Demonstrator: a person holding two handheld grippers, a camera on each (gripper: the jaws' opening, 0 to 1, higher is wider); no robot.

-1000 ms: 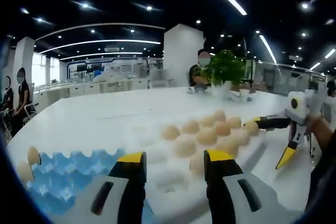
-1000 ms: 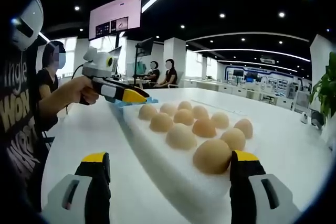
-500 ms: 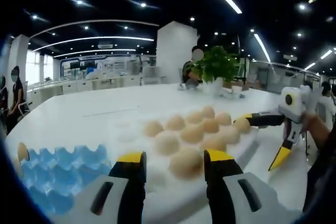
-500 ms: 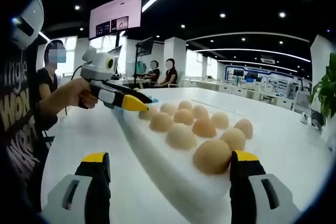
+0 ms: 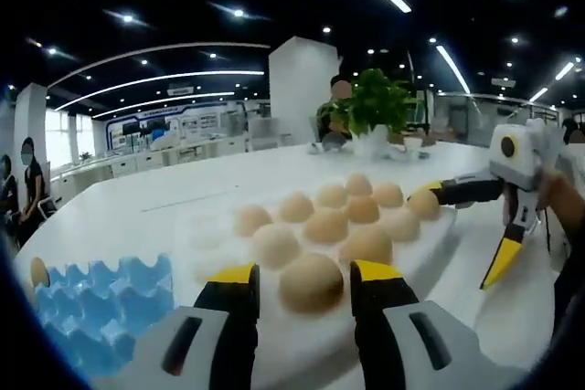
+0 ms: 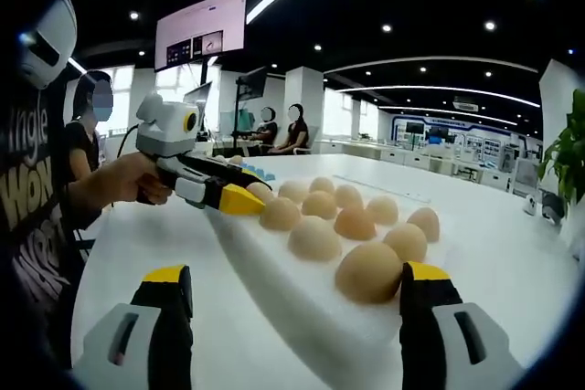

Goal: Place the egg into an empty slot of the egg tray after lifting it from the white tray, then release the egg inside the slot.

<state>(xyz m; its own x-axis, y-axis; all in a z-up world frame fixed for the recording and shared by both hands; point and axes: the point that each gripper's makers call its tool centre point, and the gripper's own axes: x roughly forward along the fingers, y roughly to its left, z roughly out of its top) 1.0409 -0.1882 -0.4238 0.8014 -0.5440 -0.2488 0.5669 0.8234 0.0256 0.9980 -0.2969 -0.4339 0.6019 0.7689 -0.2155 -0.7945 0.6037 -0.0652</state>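
Between the yellow tips of the left tongs (image 5: 302, 273), in the left gripper view, sits the nearest egg (image 5: 311, 282) of the white tray (image 5: 416, 253), and the tips stand spread to either side of it with a sliver of gap on each flank, so I judge them open and lined up for a grasp, not gripping yet. That egg rests in its own hollow at the tray's near edge, the easiest one to reach without knocking its neighbours, which fill the rows behind it. Off to the lower left lies the blue egg tray (image 5: 110, 303), its cups mostly bare, with one egg (image 5: 39, 272) at its far left edge; it sits just beside the white tray on the white desk (image 5: 119, 212), which keeps the carry short. Seen from the right gripper view, a hand (image 6: 123, 191) holds the left tongs low and level over the far end of the white tray, tips pointing at the eggs there. The right tongs (image 6: 297, 285) hang wide open with nothing between them, one tip beside the near corner egg (image 6: 368, 272), and seem to be waiting aside so as not to crowd the pick. A potted plant (image 5: 373, 109) stands further back on the desk.
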